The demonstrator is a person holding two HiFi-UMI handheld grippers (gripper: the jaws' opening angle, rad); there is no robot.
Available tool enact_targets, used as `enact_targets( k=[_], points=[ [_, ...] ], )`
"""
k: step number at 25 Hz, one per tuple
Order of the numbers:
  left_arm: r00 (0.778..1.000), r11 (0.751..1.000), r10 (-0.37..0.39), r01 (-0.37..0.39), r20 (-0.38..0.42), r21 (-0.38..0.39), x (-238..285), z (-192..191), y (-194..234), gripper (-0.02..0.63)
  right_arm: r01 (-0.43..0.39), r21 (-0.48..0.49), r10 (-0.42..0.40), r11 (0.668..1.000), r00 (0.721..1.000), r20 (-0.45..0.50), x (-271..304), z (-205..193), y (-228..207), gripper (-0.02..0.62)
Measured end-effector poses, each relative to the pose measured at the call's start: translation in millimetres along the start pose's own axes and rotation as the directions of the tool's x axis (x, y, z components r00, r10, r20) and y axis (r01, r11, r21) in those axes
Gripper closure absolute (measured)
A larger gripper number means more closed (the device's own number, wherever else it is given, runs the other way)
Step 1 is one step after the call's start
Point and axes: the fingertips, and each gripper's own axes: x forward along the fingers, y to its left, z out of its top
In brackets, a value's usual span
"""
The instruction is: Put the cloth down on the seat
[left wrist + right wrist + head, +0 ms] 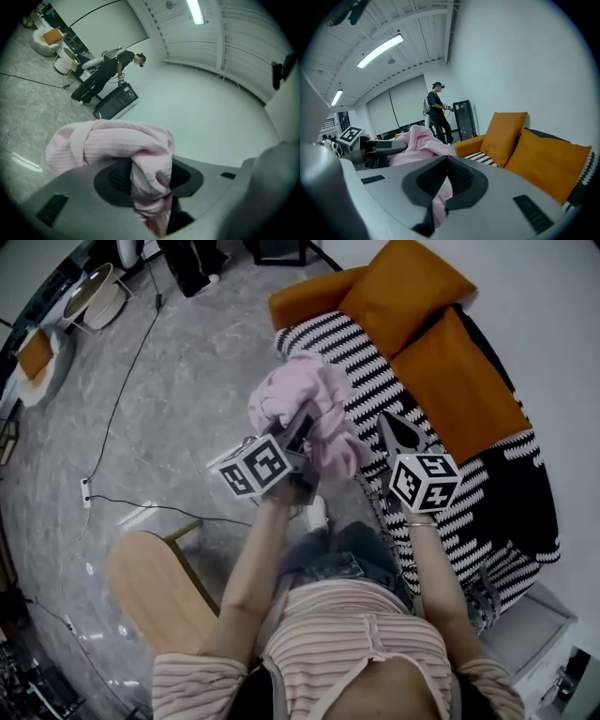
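Observation:
A crumpled pink cloth (305,399) (112,140) (419,140) hangs in the air over the front edge of the black-and-white striped seat (375,390) (483,159). My left gripper (302,423) (150,173) is shut on it, with a fold pinched between its jaws and the rest bulging over the top. My right gripper (386,423) (447,159) sits just right of the cloth above the seat, its jaws closed tip to tip. Pink shows in the slot behind its tips. I cannot tell whether that part is pinched.
Orange cushions (412,287) (506,133) lean along the sofa's back. A wooden stool (155,587) stands at my left knee, and a cable (141,343) runs across the grey floor. Another person (108,70) (437,110) stands far off beside a black box (115,101).

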Motion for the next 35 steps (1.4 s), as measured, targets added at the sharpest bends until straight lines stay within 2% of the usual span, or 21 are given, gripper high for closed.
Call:
enact_targets(
  k=[5,16,26,35],
  points=[
    [0.999,0.999,0.031,-0.031,-0.031,-0.011,28.4,5.5,20.0,0.423,0.009,-0.005,-0.009,1.000,0.999,-0.041,25.4,1.7,-14.2,0.588],
    [0.997,0.995,0.072,-0.074,-0.023,-0.062,90.2,39.1,64.0,0.423,-0.031,-0.004,0.030,1.000,0.996,-0.084,104.6,19.1,-43.5,0.588],
    [0.987,0.987,0.145,-0.149,-0.063,-0.060,182.6,74.3,110.9,0.423,-0.053,0.000,0.053,0.999,0.987,-0.149,201.5,51.2,-95.8,0.588],
    [0.970,0.970,0.228,-0.234,-0.085,-0.065,262.8,84.2,160.6,0.423,-0.076,0.008,0.075,0.997,0.970,-0.232,277.1,48.2,-140.6,0.588]
  ],
)
